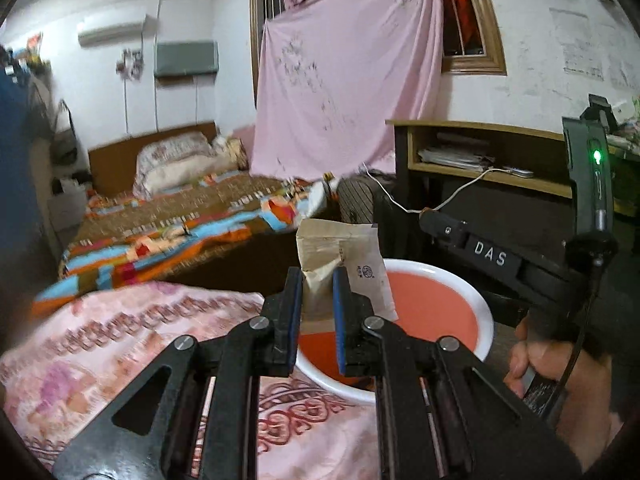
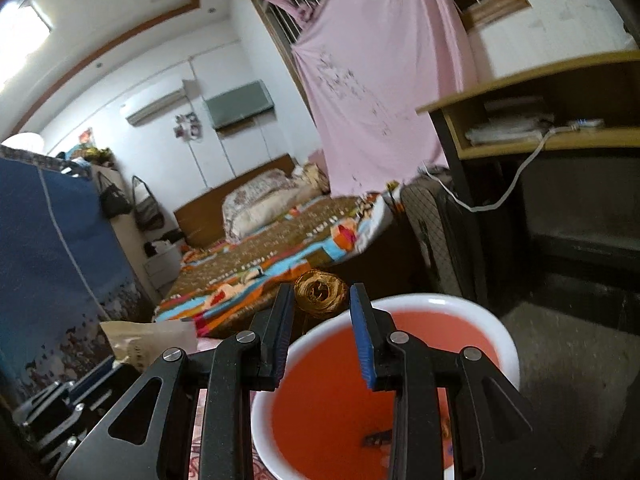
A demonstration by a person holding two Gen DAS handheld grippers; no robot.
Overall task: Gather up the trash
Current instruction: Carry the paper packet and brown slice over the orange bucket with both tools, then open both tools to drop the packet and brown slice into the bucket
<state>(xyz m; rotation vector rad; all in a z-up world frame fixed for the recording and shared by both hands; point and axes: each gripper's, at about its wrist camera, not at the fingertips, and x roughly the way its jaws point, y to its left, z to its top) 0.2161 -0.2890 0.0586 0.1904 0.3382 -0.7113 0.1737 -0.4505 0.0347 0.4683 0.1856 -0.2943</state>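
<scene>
My left gripper (image 1: 318, 280) is shut on a creased beige paper packet (image 1: 340, 256), which it holds upright over the near rim of a white basin with a red inside (image 1: 486, 312). In the right wrist view, my right gripper (image 2: 320, 296) is shut on a small ball of brown twine (image 2: 320, 294), just beyond the far rim of the basin (image 2: 510, 344). A small dark scrap (image 2: 378, 438) lies in the basin. The packet (image 2: 148, 340) also shows at the lower left there. A hand (image 1: 552, 368) holds the right gripper's handle.
The basin stands on a pink patterned quilt (image 1: 132, 340). Behind it is a bed with a colourful blanket (image 1: 180, 232). A wooden desk (image 1: 480, 128) with a white cable (image 1: 452, 196) is on the right, a hanging pink sheet (image 1: 344, 80) behind, and a blue fabric wardrobe (image 2: 48, 248) on the left.
</scene>
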